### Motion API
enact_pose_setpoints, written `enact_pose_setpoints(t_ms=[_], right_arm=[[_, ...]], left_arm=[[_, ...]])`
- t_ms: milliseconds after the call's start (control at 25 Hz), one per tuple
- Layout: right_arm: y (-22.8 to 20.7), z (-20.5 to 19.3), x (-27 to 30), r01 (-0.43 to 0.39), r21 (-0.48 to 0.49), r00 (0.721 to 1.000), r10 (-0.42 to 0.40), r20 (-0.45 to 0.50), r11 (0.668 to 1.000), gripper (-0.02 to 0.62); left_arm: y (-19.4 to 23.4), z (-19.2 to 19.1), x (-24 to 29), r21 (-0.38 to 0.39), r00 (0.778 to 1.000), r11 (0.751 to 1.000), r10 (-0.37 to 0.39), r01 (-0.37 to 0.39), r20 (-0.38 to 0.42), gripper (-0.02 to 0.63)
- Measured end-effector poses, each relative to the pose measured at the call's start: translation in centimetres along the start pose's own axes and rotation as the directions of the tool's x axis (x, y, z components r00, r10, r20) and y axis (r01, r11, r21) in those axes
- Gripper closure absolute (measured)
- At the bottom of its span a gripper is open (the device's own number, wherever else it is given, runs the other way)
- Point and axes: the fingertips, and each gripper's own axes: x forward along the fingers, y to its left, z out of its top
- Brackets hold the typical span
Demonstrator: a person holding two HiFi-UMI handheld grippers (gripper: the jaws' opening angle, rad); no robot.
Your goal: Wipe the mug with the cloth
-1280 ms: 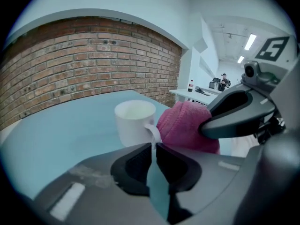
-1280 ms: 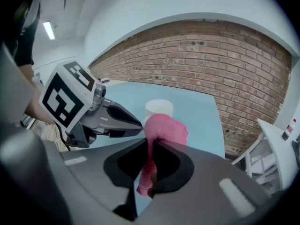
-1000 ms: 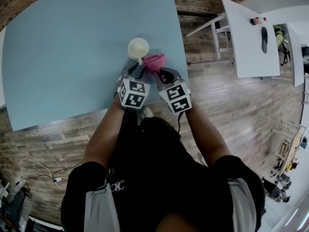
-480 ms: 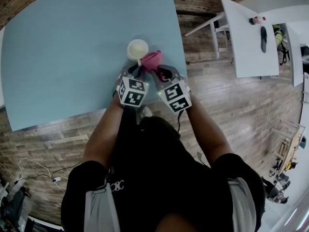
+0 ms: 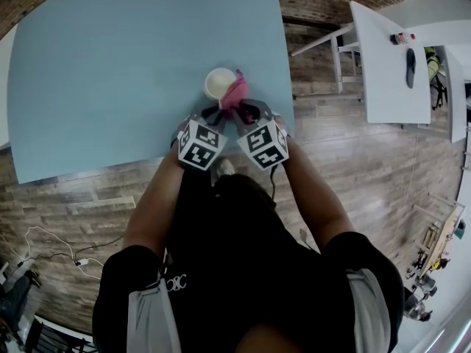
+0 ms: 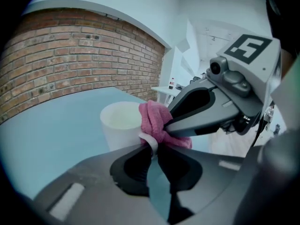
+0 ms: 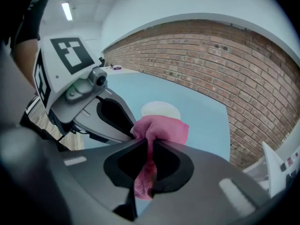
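A white mug (image 5: 218, 83) stands on the light blue table (image 5: 110, 72) near its front right corner. In the left gripper view my left gripper (image 6: 152, 149) is shut on the mug's handle (image 6: 150, 142); its jaws have just been closing on it. My right gripper (image 7: 151, 142) is shut on a bunched pink cloth (image 7: 161, 128), part of which hangs down between the jaws. The cloth (image 5: 235, 90) presses against the right side of the mug (image 6: 119, 123), by the rim. Both grippers (image 5: 215, 109) (image 5: 237, 107) sit side by side just in front of the mug.
The table's front edge (image 5: 147, 164) and right edge (image 5: 287, 87) run close to the mug. A white table (image 5: 390, 57) with a bottle and a dark object stands to the right over a wooden floor. A brick wall (image 6: 70, 55) lies beyond.
The pink cloth has come up from beside the mug to rest against its right side and rim. Both grippers have drawn closer together at the mug.
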Motion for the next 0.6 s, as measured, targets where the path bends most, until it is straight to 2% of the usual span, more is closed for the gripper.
enact_pose_setpoints(t_ms=[320, 600], right_arm=[[1.4, -1.4, 2.8, -0.040, 0.106, 0.999, 0.042, -0.016, 0.994, 0.558], [1.0, -1.2, 4.7, -0.051, 0.221, 0.999, 0.054, -0.008, 0.974, 0.558]], left_arm=[[-1.3, -1.8, -1.8, 0.041, 0.996, 0.996, -0.075, 0.076, -0.044, 0.558], [-1.3, -3.8, -3.5, 0.071, 0.991, 0.992, -0.094, 0.101, -0.091, 0.561]])
